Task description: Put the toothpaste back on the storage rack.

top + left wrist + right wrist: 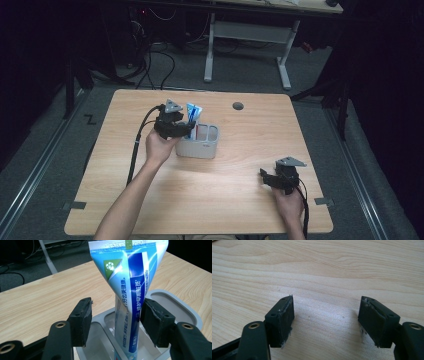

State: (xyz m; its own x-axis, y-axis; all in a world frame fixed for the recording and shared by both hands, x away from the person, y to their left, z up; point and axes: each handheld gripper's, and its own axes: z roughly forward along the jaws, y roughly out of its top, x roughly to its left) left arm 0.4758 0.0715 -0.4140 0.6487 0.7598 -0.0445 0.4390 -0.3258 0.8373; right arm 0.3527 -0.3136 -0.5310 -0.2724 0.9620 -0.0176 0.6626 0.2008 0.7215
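Wooden table (240,150), toothpaste tube (130,290) standing in the grey holder (175,305). Left gripper (116,317) jaws sit apart around it, gripping nothing. Right gripper (325,315) gapes empty. Back straight up so the tube doesn't tip.

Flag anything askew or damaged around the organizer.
The toothpaste tube stands leaning in the grey organizer, crimped end up, between the left gripper's open fingers. The right gripper's finger pads look frayed at the edges.

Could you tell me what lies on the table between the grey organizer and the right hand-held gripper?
Nothing: in the high view, bare wooden table separates the grey organizer from the right hand-held gripper.
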